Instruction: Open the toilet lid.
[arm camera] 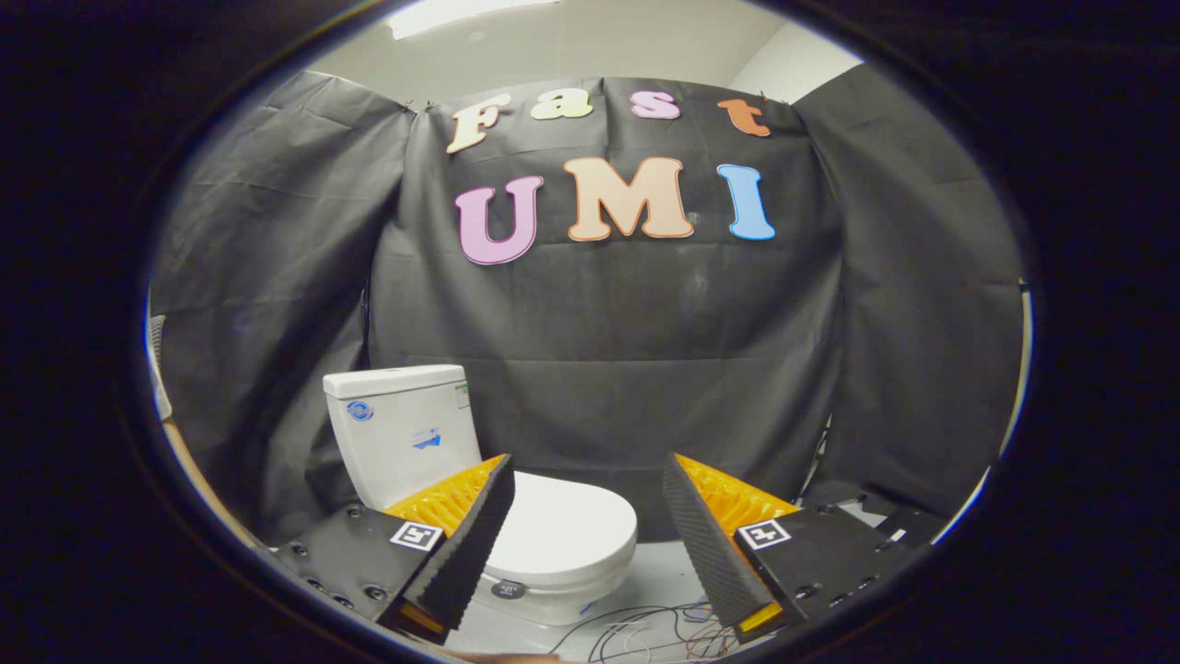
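I hold my hand-held gripper (pixel 588 493) with its fingers wide apart and nothing between them, raised and well back from the toilet (pixel 479 489), which stands on the floor (pixel 659 576) beyond them against the black cloth wall. Its lid (pixel 567 530) lies flat and closed over the bowl, partly behind my left finger (pixel 466 544). I judge the spread suits hooking the lid's front edge. The tank (pixel 401 429) rises behind, where the lid would lean. Loose wires (pixel 645 632) trail on the floor ahead of the toilet.
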The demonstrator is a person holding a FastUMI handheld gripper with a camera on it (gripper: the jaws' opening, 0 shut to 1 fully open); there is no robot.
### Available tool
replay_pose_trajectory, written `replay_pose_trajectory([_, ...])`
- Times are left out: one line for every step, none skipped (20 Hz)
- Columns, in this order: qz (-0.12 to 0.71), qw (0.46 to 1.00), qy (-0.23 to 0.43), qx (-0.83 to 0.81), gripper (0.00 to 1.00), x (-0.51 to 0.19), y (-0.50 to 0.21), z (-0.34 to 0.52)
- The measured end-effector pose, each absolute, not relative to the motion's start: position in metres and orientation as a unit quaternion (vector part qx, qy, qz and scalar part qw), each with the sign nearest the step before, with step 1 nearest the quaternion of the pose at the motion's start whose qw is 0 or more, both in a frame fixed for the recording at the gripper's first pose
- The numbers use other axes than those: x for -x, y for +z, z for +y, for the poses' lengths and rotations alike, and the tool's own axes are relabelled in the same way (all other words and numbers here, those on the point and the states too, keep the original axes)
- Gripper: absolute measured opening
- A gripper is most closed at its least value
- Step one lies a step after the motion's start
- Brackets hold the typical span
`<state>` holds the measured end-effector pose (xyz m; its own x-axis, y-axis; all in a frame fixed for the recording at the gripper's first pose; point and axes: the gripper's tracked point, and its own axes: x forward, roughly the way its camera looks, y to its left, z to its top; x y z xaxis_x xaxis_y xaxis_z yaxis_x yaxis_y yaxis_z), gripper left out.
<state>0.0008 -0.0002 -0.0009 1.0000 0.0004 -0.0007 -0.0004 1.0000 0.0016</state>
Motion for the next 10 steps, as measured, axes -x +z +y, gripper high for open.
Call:
replay_pose_trajectory([0.001, 1.000, 0.001, 0.000, 1.00, -0.0002, -0.0008, 0.0004])
replay_pose_trajectory([0.000, 1.000, 0.001, 0.000, 1.00, 0.0004, -0.0005, -0.0006])
replay_pose_trajectory([0.000, 1.000, 0.000, -0.001, 1.00, -0.0001, -0.0008, 0.0002])
replay_pose_trajectory([0.001, 1.000, 0.001, 0.000, 1.00, -0.0002, -0.0007, 0.0003])
replay_pose_trajectory([0.000, 1.000, 0.000, 0.000, 1.00, 0.0001, -0.0010, -0.0002])
replay_pose_trajectory([0.001, 1.000, 0.001, 0.000, 1.00, -0.0002, -0.0012, 0.0003])
replay_pose_trajectory([0.000, 1.000, 0.000, 0.000, 1.00, 0.0003, -0.0005, -0.0004])
replay_pose_trajectory([0.000, 1.000, 0.000, -0.001, 1.00, 0.0001, -0.0005, -0.0001])
replay_pose_trajectory([0.000, 1.000, 0.000, -0.002, 1.00, 0.0002, -0.0007, -0.0003])
replay_pose_trajectory([-0.002, 1.000, 0.000, -0.002, 1.00, 0.0009, 0.0002, 0.0005])
